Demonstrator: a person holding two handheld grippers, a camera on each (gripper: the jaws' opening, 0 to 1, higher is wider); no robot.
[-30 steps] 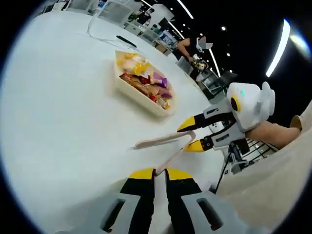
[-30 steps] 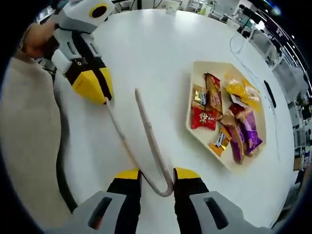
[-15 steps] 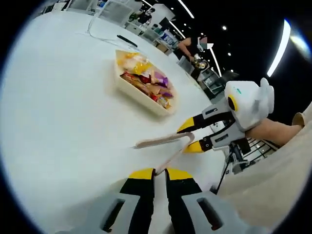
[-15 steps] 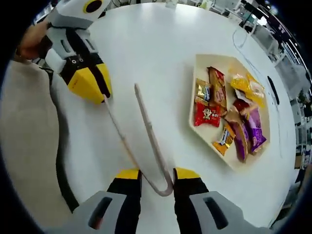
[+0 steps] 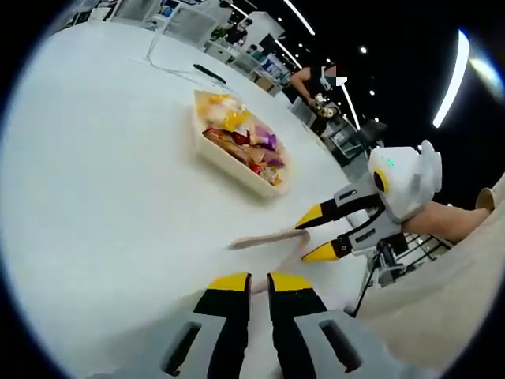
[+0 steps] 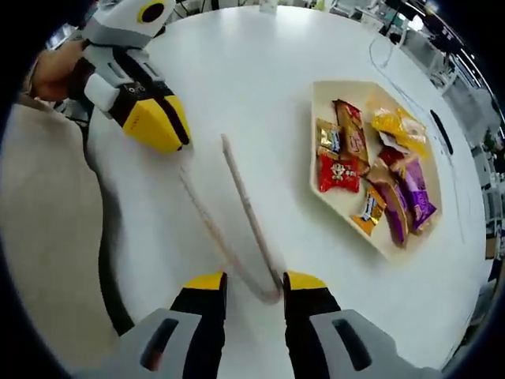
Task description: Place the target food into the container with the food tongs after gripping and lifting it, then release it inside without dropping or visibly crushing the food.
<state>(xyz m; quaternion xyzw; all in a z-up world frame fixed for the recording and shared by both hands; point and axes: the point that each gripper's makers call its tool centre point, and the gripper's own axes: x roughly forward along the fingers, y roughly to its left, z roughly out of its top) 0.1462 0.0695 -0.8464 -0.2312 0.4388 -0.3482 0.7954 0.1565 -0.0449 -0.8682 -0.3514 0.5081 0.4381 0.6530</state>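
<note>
The right hand-held gripper (image 6: 255,283) clamps the tongs' (image 6: 245,207) bend; the left hand-held gripper (image 5: 251,277) hangs closed, empty.

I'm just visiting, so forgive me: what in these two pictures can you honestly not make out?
- Tongs: blurred in the right gripper view, so whether the right gripper actually clamps their bend is unclear.
- Snack packets in the tray: print too small to read.
- Left gripper view: the tray's near wall hides the lower packets.
- Left gripper: its jaws look closed, but its grip on the tongs is unclear.
</note>
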